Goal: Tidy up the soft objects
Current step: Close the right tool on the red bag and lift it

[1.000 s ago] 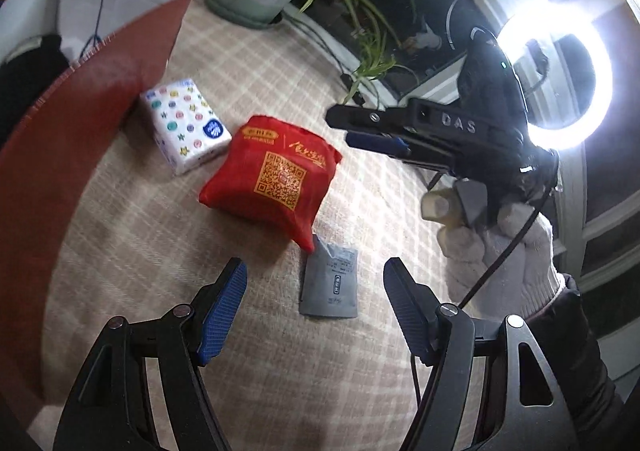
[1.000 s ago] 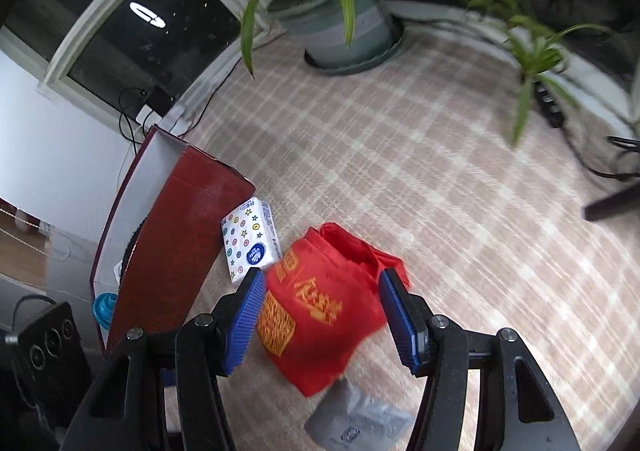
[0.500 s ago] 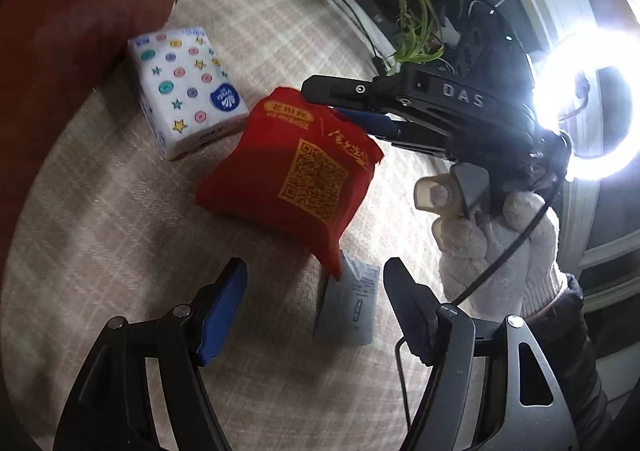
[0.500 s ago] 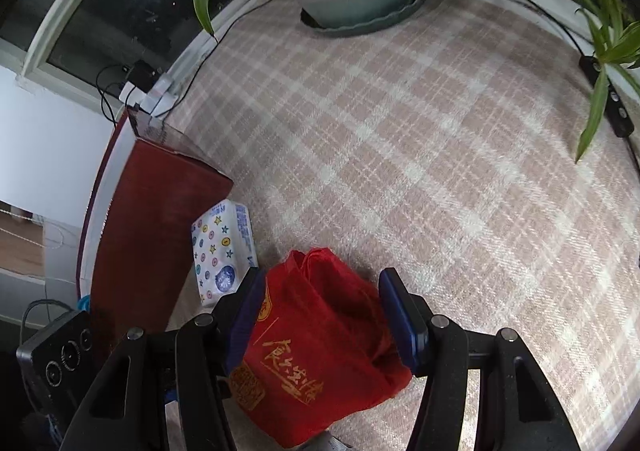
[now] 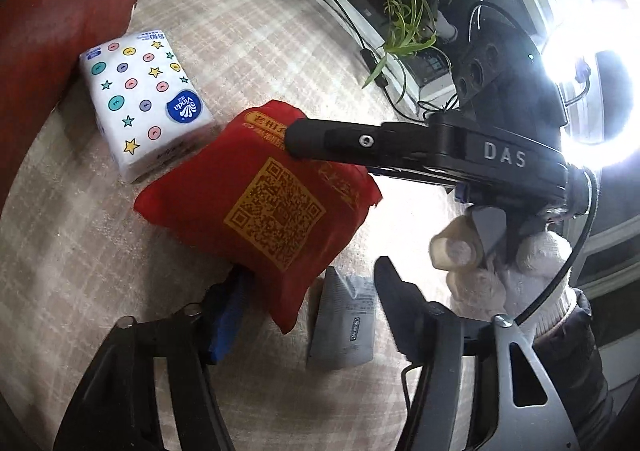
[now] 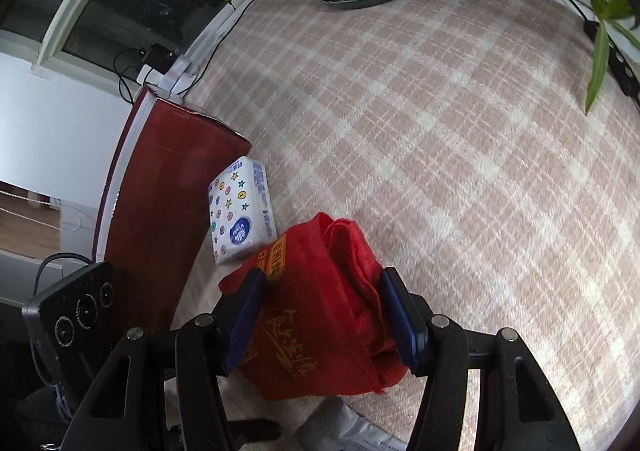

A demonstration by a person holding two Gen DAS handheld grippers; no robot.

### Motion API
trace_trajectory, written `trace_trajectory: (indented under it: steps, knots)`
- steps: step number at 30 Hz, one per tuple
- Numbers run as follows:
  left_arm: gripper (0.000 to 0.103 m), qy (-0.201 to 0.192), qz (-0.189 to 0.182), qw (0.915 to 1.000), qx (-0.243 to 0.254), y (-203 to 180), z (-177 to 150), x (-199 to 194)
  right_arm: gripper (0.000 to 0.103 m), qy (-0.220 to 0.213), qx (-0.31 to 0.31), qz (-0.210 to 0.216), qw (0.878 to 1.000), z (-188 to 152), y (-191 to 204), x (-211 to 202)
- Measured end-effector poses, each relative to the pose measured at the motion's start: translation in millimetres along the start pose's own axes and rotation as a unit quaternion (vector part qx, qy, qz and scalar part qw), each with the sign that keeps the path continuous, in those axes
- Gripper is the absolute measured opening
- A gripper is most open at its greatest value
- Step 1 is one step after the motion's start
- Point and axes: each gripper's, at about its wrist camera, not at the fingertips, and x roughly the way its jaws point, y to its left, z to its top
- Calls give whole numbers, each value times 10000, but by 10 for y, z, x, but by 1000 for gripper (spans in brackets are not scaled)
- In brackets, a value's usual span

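Now, red bag [image 6: 320, 311] between right gripper's [image 6: 322, 321] jaws, on checked cloth [image 6: 460, 151].

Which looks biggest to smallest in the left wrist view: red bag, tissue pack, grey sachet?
1. red bag, clearly the largest.
2. tissue pack.
3. grey sachet, smallest, though the bag covers its upper corner.

The sachet lies nearest the camera and still looks smallest, so the order is safe.
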Motion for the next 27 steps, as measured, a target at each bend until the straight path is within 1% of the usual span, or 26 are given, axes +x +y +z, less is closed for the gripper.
trace_trajectory:
  steps: [2,6,12,16,17,22,27]
  knots:
    - [51,11,28,10000,43,10,-11,1,55,-17,42,43,10000,-28,-12,-15]
    - [51,19,-36,10000,58,1,-29,-56,55,-51,83,84,9999,-127,-10,-40]
    - [51,47,-148,9991,384,-218,-119,-127,54,-179,106,-82,9997,-315,85,-133]
    - [51,-6,-186,9989,441,-293,-145,-178,52,-370,119,-126,9992,-442,146,-292]
    - [51,91,-197,9988,445,-310,-143,-202,51,-415,113,-133,9990,-470,169,-328]
    - [51,-101,-253,9980,573,-398,-163,-408,50,-612,32,-174,9980,-572,323,-520]
    - [51,-460,-306,9958,729,-495,-158,-737,49,-856,-157,-192,9960,-611,552,-739]
